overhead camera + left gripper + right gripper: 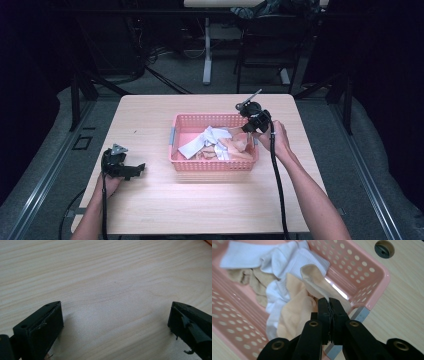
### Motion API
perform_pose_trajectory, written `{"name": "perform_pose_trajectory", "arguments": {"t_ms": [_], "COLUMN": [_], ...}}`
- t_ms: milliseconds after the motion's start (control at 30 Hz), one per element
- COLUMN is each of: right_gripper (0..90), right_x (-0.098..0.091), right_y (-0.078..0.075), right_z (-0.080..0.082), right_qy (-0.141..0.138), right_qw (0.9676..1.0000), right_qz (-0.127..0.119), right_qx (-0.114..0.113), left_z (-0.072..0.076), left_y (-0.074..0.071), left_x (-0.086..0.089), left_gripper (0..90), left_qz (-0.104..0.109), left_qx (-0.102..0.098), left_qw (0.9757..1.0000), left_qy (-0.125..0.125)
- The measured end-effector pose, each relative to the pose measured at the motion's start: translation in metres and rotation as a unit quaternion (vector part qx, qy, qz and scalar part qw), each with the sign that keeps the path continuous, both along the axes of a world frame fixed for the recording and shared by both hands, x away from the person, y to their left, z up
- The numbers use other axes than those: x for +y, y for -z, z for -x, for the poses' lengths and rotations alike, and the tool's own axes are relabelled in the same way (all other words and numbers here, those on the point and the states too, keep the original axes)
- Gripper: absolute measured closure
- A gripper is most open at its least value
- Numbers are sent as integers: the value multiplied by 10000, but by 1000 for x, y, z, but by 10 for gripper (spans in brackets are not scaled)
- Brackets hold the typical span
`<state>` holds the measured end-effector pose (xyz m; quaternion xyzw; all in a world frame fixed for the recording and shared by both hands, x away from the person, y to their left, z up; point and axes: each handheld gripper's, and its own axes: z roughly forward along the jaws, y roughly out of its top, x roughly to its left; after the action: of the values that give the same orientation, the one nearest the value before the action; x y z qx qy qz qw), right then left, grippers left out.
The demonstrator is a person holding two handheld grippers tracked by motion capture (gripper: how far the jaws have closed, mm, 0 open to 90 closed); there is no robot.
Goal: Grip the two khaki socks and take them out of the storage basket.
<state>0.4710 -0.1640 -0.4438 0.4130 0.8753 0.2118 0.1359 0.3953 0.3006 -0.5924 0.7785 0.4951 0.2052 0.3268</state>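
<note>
Peach sock pinched between right tongs, above pink basket

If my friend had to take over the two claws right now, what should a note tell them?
Right claw: shut on the edge of a peach sock, holding it just above the pink basket, at the basket's right end.
Left claw: open and holding nothing, low over the bare wooden table, left of the basket.
In the basket: white socks and tan socks, piled loosely with the peach one.
Done: one sock is gripped and partly raised.
Left: probably lift that sock clear and set it on the table, then go on with the others. No socks lie outside the basket yet.
</note>
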Motion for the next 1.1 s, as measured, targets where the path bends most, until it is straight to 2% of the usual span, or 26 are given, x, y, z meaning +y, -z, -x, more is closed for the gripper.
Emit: {"name": "perform_pose_trajectory", "arguments": {"t_ms": [67, 500, 667, 1100], "right_gripper": [877, 877, 877, 878], "right_x": [0, -1, -3, -6], "right_y": [-5, -35, -43, -74], "right_z": [0, 2, 2, 3], "right_qy": [-13, 18, 52, 62], "right_qw": [9999, 9991, 9987, 9970], "right_qz": [-89, -355, -420, -549], "right_qx": [44, -225, -282, -540], "left_z": [0, 0, 0, 0], "left_y": [0, 0, 0, 0], "left_x": [0, 0, 0, 0], "left_gripper": [0, 0, 0, 0], "left_qz": [3, 0, 1, 3], "left_qx": [0, 1, -1, 1], "left_qw": [10000, 10000, 10000, 10000], "left_qy": [-1, 0, 0, -1]}}
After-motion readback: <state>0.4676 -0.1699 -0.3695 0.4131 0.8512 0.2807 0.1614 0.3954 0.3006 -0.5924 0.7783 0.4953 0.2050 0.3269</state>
